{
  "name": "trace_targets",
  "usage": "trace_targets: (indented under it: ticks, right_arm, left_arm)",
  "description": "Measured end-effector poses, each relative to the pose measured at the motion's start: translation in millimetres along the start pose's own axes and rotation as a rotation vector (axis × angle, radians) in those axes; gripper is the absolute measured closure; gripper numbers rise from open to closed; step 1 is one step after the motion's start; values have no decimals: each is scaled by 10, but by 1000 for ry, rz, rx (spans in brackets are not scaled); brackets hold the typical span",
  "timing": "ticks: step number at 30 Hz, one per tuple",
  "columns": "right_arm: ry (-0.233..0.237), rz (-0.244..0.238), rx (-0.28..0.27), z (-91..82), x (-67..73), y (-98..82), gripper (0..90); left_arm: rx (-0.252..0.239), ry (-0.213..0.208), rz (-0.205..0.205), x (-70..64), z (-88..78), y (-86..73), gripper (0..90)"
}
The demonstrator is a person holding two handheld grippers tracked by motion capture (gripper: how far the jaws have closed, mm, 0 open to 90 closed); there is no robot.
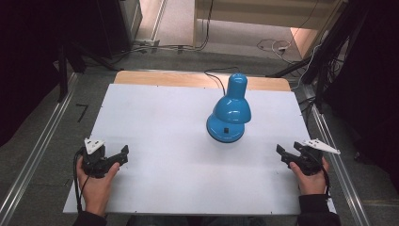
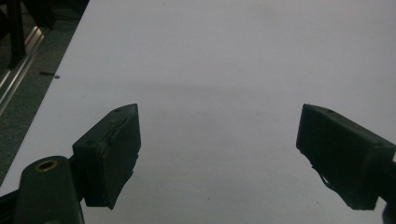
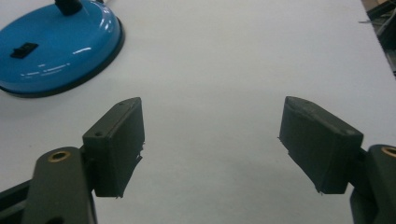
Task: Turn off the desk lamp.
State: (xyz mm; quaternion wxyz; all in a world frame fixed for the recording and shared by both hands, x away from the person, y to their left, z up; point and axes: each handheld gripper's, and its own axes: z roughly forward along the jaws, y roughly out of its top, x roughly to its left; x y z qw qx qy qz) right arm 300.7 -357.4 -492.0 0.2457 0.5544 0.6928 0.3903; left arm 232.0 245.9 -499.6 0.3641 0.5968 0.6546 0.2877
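With both grippers' fingers spread and empty, the left gripper [image 1: 123,154] and right gripper [image 1: 282,153] resting at the near corners of the surface [image 1: 155,117], bring the right one slowly to the lamp [image 1: 229,110] standing mid-surface, gripping low so it cannot tip.
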Motion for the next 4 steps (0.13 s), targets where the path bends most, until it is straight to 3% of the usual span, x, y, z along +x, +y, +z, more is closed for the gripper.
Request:
trace_targets:
  ticks: [4]
  right_arm:
    - [-52, -4, 48, 3, -51, -70, 132]
  left_arm:
    - [0, -1, -2, 9, -4, 2, 146]
